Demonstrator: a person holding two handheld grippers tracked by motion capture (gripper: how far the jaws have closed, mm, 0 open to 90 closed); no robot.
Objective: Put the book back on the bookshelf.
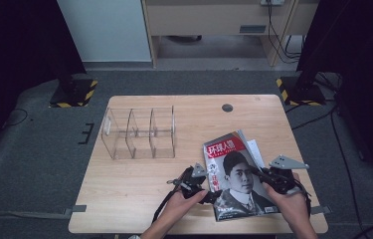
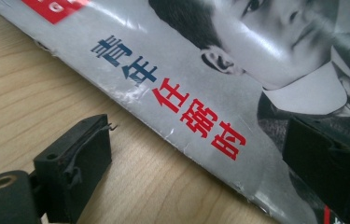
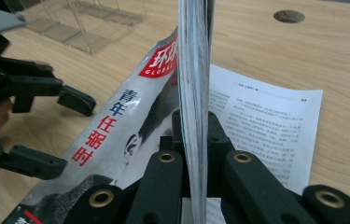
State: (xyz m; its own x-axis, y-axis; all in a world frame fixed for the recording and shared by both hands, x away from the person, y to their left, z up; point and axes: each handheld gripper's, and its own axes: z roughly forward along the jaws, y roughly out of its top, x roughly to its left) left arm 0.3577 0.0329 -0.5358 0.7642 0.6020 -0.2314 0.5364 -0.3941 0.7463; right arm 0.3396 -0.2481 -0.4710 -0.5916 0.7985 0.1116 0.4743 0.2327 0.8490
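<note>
— Right gripper (image 3: pixel 195 140) first: how do its jaws stand?

— Closed tight on the open-page edge of the magazine (image 1: pixel 236 174). In the right gripper view the pages rise edge-on between the two black jaws, pinched thin.

— And the left gripper (image 1: pixel 213 188)?

— Jaws wide apart. In the left gripper view one jaw is over bare wood and the other over the cover, with the magazine's worn spine edge running between them. Whether either pad touches the cover I cannot tell; nothing is pinched.

— Where does the magazine lie?

— On the near right part of the wooden table (image 1: pixel 139 189), cover up, with a black-and-white portrait and red and blue lettering down the spine side. Its right edge is lifted in the right gripper's hold, and a printed page (image 3: pixel 261 121) lies flat on the wood beneath it.

— What is around it?

— A clear plastic organiser (image 1: pixel 139 132) with three compartments stands on the left half of the table, well apart from the magazine. A round hole (image 1: pixel 227 107) sits in the tabletop near the far edge. The person's hands come in from the near edge, one on each gripper.
</note>
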